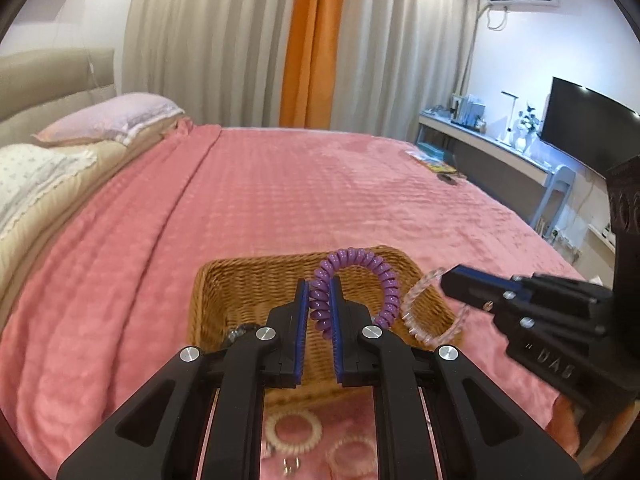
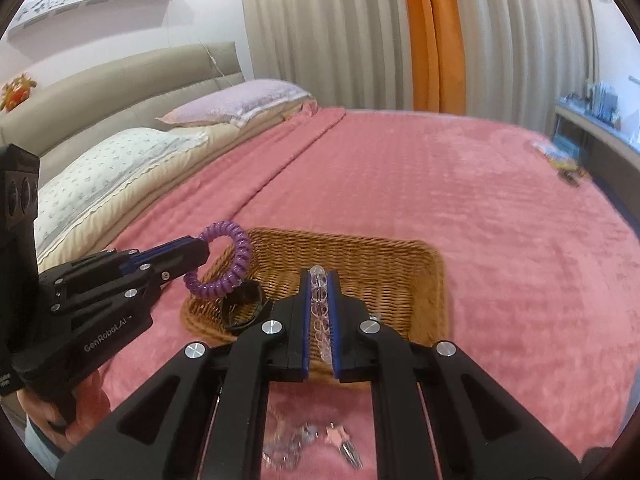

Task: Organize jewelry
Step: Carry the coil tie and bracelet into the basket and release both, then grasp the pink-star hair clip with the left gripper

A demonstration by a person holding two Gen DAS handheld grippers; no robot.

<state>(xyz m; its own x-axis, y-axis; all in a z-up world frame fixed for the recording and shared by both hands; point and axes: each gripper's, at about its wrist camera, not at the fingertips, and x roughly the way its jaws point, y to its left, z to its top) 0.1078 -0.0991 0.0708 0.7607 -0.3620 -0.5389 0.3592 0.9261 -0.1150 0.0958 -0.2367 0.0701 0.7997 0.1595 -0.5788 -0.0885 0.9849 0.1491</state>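
My left gripper (image 1: 320, 284) is shut on a purple coil bracelet (image 1: 360, 264) and holds it above the wicker basket (image 1: 224, 280). It also shows in the right wrist view (image 2: 200, 250) with the purple coil (image 2: 240, 252). My right gripper (image 2: 320, 276) is shut on a clear bead bracelet (image 2: 320, 312), above the basket (image 2: 400, 264); it shows in the left wrist view (image 1: 446, 280) with the clear bracelet (image 1: 416, 300). A dark bangle (image 2: 244, 308) lies in the basket's near left corner.
On the pink blanket (image 1: 280, 200) near me lie cream coil rings (image 1: 292, 430), small earrings (image 1: 292, 468), a clear chain piece (image 2: 288, 444) and a pink clip (image 2: 338, 438). Pillows and headboard are at the left, a desk with a TV (image 1: 592, 128) at the right.
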